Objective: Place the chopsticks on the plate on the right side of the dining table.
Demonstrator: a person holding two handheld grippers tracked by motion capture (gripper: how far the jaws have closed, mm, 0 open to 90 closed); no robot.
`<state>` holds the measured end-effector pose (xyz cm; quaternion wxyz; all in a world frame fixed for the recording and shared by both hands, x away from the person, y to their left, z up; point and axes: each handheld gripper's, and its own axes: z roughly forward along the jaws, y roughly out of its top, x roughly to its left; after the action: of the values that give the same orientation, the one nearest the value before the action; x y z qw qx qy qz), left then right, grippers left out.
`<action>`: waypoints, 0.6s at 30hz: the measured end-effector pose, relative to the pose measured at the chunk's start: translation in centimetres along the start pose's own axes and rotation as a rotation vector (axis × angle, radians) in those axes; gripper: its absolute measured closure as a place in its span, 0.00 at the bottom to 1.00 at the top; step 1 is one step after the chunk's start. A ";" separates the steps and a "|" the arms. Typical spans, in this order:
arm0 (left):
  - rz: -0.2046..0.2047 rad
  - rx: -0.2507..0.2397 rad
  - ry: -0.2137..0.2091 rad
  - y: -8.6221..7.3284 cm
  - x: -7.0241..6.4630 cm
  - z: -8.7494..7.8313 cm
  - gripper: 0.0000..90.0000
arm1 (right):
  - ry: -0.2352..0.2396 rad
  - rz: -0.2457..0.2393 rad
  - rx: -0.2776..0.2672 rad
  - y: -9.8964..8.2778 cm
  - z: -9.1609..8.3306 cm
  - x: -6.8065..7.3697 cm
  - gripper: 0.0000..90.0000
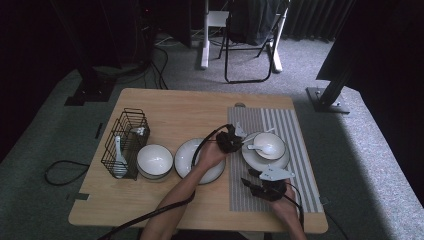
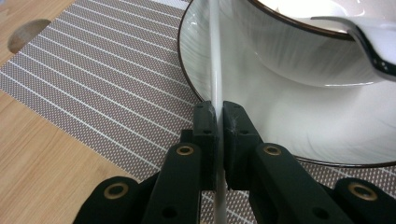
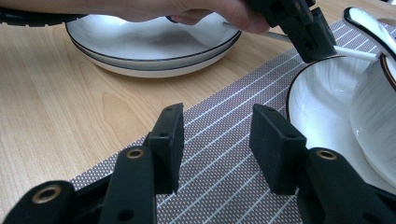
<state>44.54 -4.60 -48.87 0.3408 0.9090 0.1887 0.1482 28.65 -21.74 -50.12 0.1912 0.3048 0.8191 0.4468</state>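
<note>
The left claw [image 2: 218, 122] is clenched on a thin white stick [image 2: 215, 56], likely a chopstick, held beside the plate [image 2: 327, 140] and bowl [image 1: 269, 145] on the mat [image 1: 300, 150] toward the counter's right edge. The right claw [image 3: 217, 140] hangs released over the mat's near part, grasping nothing. Gripped so near its end, the stick could pivot or slip and knock the spoon [image 1: 256, 147] in the bowl.

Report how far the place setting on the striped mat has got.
Done: a bowl sits on a plate on the striped mat, with a spoon in it.
In hand: the left gripper is shut on a thin white stick beside that plate; the right gripper hovers open over the mat.
Left, probably: laying the stick down. A second bowl and plate stand off the mat.
</note>
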 end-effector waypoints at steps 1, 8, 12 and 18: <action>0.001 0.001 0.001 0.0 0.0 0.0 0.95 | 0.000 -0.001 0.000 0.0 0.0 0.0 0.60; -0.003 0.007 -0.003 -0.2 0.0 0.0 0.95 | -0.001 -0.001 0.002 -0.1 0.0 0.0 0.60; 0.005 0.013 -0.007 -0.1 0.1 -0.1 0.94 | -0.002 0.003 0.000 -0.1 0.0 -0.1 0.60; 0.003 0.002 -0.019 0.0 0.1 -0.3 0.88 | -0.002 0.003 0.002 -0.1 0.0 -0.1 0.60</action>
<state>44.49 -4.38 -48.64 0.3413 0.9110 0.1842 0.1401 28.67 -21.83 -50.19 0.1908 0.3066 0.8190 0.4459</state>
